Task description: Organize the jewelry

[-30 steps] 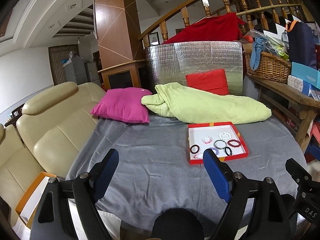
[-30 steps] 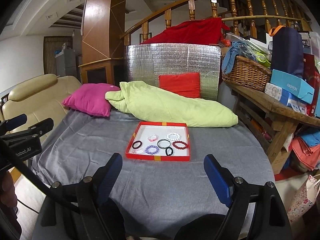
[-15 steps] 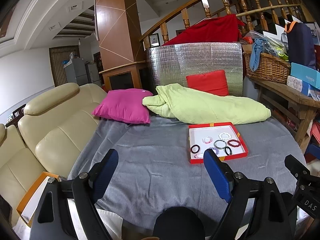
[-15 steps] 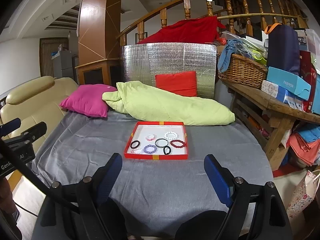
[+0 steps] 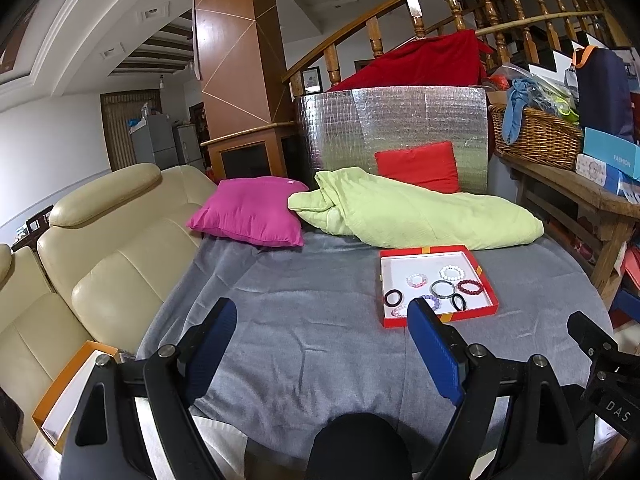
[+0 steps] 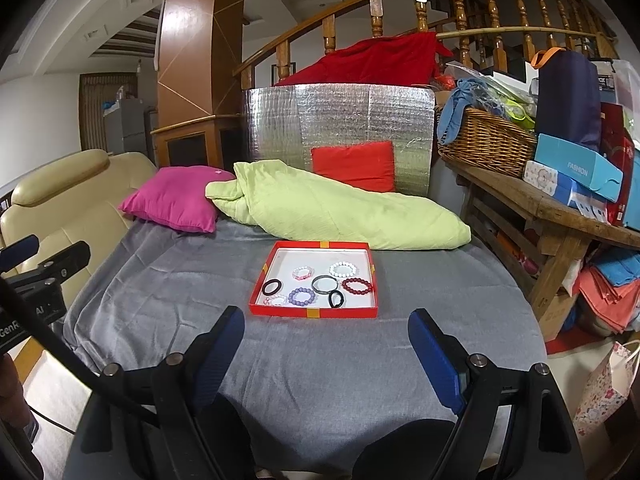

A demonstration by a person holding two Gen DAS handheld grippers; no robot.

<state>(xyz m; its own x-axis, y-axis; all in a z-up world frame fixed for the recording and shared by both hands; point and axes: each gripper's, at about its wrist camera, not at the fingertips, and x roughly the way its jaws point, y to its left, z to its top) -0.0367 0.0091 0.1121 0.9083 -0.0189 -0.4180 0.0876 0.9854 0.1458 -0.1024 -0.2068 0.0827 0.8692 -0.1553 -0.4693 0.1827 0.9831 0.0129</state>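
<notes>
A grey blanket [image 6: 320, 360] covers the wide surface, and everything here is placed from the red tray [image 6: 314, 313] lying on it. Behind the tray sprawls a lime-green quilt [image 6: 340, 212]; behind and to the tray's left sits a magenta pillow [image 6: 176, 200]. Inside the tray, on its white floor, lie the bracelets — a dark-red beaded one [image 6: 357, 286] at the right side, a white beaded one [image 6: 343, 269] toward the back, a purple beaded one [image 6: 302, 296] near the front wall. Well in front of the tray hover the right gripper [image 6: 326, 338] and the left gripper [image 5: 322, 326] — both spread wide, holding nothing.
</notes>
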